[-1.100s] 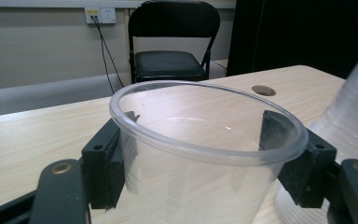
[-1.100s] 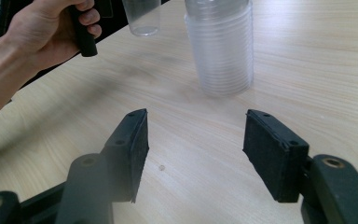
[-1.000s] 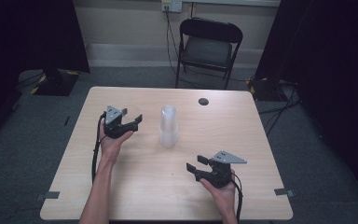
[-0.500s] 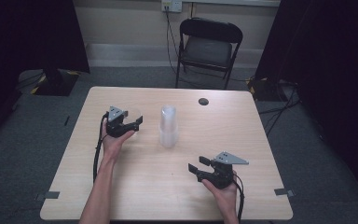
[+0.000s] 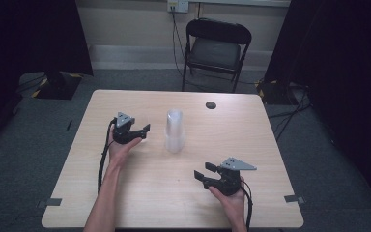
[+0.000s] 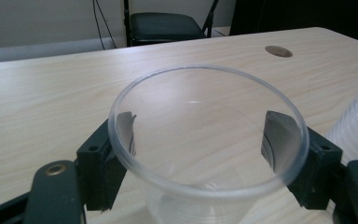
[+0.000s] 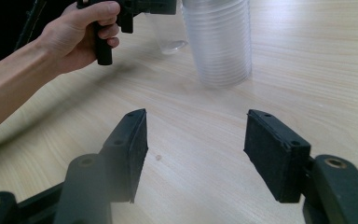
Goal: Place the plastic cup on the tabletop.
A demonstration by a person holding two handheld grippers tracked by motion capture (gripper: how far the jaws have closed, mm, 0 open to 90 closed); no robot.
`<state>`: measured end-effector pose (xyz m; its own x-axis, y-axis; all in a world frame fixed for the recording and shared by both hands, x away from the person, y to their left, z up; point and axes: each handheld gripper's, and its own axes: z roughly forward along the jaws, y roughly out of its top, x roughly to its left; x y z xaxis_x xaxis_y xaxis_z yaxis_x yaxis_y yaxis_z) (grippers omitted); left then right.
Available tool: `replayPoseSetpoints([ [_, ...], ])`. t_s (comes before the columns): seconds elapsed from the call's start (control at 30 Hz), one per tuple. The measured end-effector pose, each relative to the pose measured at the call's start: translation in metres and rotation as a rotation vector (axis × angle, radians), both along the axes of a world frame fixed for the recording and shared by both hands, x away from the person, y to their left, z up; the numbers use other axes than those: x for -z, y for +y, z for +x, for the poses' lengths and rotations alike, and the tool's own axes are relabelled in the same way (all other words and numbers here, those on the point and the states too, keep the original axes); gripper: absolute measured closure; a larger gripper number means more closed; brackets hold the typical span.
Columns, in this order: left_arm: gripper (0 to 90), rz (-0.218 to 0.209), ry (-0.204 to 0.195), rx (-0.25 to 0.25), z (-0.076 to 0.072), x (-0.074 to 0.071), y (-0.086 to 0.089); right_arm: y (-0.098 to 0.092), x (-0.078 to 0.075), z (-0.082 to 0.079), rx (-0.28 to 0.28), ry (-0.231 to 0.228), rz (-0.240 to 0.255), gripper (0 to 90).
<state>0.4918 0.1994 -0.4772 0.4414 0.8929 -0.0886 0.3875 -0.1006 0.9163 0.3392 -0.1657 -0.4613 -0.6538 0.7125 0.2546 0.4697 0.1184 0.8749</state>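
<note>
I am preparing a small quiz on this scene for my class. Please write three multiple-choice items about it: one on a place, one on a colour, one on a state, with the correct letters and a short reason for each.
1. Where is the stack of clear cups?
A. near the table's middle
B. on the chair
C. on the floor

2. What colour is the folding chair?
A. white
B. black
C. red

3. What is the state of the right gripper?
A. shut on a cup
B. shut on nothing
C. open

Key: 1 A, the stack stands between both grippers; 2 B, seat and frame are black; 3 C, its jaws stand apart above bare table.
</note>
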Motion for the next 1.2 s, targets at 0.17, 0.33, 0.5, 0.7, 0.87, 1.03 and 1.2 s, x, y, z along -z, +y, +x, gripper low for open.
replayPoseSetpoints([
  [0.17, 22.0, -0.019, 0.027, 0.0, 0.0, 0.003, 0.002, 0.0, 0.0, 0.0, -0.001, -0.003, 0.006, 38.9],
  [0.33, 17.1, -0.033, 0.05, 0.003, -0.001, 0.002, 0.005, 0.0, 0.0, 0.0, -0.001, -0.008, 0.001, 38.0],
  [0.5, 16.0, -0.052, 0.078, 0.01, -0.004, 0.0, 0.004, -0.001, 0.001, 0.001, 0.009, -0.008, 0.006, 37.6],
  [0.7, 15.9, -0.041, 0.113, 0.007, -0.007, -0.003, 0.004, -0.002, 0.003, 0.002, 0.023, -0.011, 0.008, 37.5],
  [0.87, 15.9, 0.022, 0.109, 0.014, -0.012, -0.007, 0.002, -0.004, 0.002, 0.002, 0.026, -0.014, 0.016, 37.4],
  [1.03, 16.5, 0.007, 0.087, -0.003, -0.019, -0.005, 0.005, -0.006, 0.001, 0.002, 0.03, -0.015, 0.013, 37.9],
  [1.2, 16.1, 0.031, 0.092, 0.005, -0.028, -0.011, 0.006, -0.008, 0.001, 0.002, 0.041, -0.017, 0.015, 37.7],
])
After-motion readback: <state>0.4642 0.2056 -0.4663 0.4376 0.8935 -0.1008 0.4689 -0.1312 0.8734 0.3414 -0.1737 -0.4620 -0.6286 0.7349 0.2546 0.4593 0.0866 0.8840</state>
